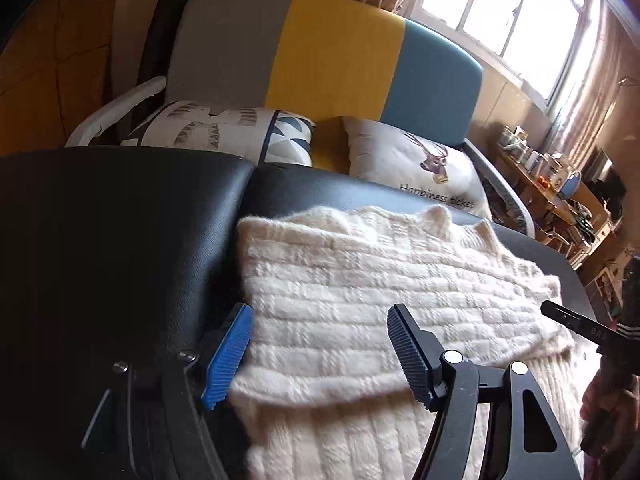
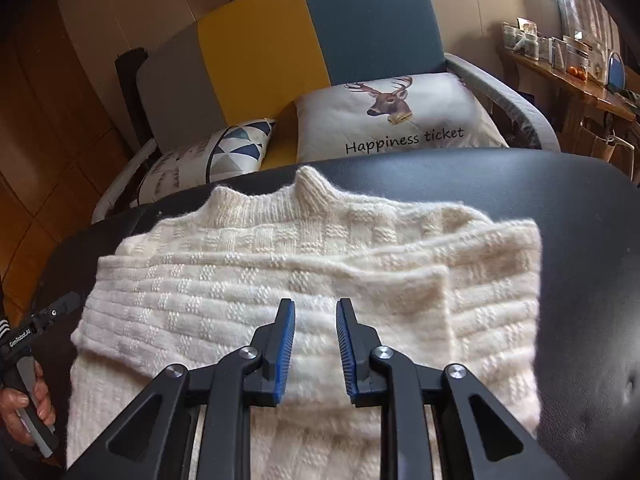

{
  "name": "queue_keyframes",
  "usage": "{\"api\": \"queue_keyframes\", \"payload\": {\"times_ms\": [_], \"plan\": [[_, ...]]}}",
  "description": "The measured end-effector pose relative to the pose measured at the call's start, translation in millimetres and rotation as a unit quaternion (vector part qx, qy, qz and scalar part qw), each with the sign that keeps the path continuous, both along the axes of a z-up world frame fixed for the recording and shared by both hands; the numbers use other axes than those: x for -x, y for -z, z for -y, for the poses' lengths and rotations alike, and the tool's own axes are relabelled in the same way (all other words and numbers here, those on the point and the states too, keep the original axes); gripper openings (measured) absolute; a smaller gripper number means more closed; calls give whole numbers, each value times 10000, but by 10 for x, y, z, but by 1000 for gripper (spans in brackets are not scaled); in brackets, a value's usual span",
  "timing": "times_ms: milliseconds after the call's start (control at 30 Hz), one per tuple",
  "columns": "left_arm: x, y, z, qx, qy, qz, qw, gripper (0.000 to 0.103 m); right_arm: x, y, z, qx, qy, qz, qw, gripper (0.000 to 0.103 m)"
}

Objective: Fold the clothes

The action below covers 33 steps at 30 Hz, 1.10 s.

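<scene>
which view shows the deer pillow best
The right wrist view: the deer pillow faces the camera, with the whole deer head and "Happiness ticket" readable. In the left wrist view the same pillow is smaller and slanted, its lettering partly cut off by the black table.

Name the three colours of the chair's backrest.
Grey, yellow and blue backrest; left wrist view shows it best.

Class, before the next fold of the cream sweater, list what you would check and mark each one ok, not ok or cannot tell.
1. Left gripper jaws wide open: ok.
2. Right gripper jaws open, holding nothing: ok.
3. Cream sweater lies wholly on the black padded surface: cannot tell, its near end is out of view.
4. Sleeves folded in over the body: ok.
5. Folded layers flat: not ok, edges ripple.
6. Collar unobstructed: ok.
</scene>
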<state>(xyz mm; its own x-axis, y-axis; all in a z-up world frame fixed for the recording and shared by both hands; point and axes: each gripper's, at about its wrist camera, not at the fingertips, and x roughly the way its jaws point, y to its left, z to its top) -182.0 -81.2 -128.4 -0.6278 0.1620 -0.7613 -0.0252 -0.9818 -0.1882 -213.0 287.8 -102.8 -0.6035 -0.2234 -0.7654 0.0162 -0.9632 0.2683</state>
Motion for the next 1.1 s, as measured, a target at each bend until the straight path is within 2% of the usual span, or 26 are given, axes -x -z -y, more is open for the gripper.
{"api": "queue_keyframes", "payload": {"times_ms": [67,100,167,300,333,433,533,633,800,900,1000,1100], "plan": [[-92,45,-65,127,105,18,9999,71,-109,151,-117,-165,243,241,9993,21],[-139,67,-98,191,157,27,9997,71,-150,246,-167,-97,281,337,9990,21],[-231,112,-163,318,262,46,9991,71,-235,314,-247,261,443,178,9985,21],[-281,73,-189,381,339,169,9986,71,-243,284,-274,491,591,224,9968,21],[-318,34,-166,285,325,171,9989,71,-257,261,-287,602,585,274,9961,21],[-610,-162,-14,-282,294,-9,9992,71,-513,154,-436,1491,525,217,9872,21],[-998,-296,114,-722,331,-147,9967,71,-939,136,-653,1891,409,263,9808,23],[-1440,-273,217,-846,279,-109,9960,71,-1462,268,-965,2355,563,610,9683,24],[-2048,-163,470,-1074,-33,85,9942,71,-2315,431,-1446,2608,1174,862,9543,25],[-2277,-68,614,-1426,-159,238,9894,71,-2649,587,-1601,3159,1285,904,9357,28],[-2437,40,681,-1655,-144,409,9853,71,-2772,762,-1614,3873,1128,928,9103,28],[-2552,123,668,-1699,-26,563,9838,71,-2714,853,-1454,4174,789,979,9000,28]]}}
